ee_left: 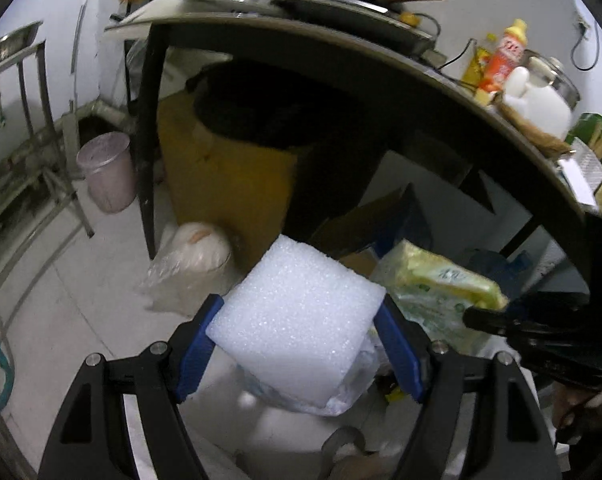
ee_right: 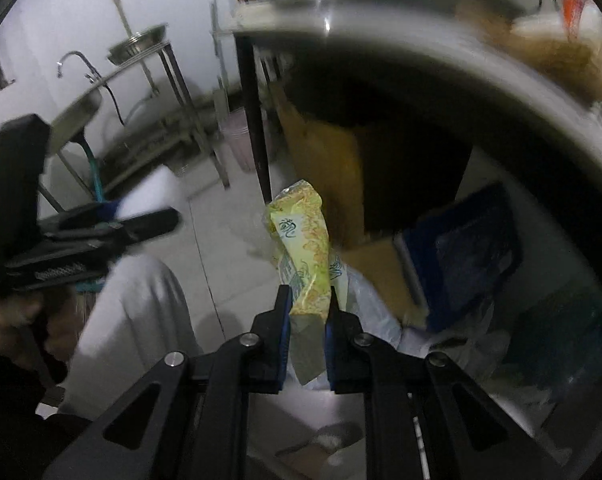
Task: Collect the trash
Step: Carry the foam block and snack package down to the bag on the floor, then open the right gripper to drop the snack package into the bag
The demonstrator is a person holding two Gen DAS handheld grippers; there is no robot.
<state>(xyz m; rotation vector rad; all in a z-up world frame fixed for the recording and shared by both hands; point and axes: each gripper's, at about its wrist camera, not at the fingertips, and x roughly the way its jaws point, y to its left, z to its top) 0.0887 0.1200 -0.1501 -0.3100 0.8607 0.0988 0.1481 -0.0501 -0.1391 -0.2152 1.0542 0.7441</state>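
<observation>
Trash in both my grippers: left gripper (ee_left: 301,344) clamps a white foam block (ee_left: 297,328), right gripper (ee_right: 307,320) pinches a yellow wrapper (ee_right: 305,248), both held clear of the floor (ee_left: 81,288), presumably for carrying off.

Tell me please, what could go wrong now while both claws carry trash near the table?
1. The left claw holds the white foam block only by its sides, tilted; foam compresses, so it may slip out.
2. The right claw pinches the yellow wrapper low down; the thin film could slide free.
3. The dark table edge hangs above; lifting could bump it.
</observation>
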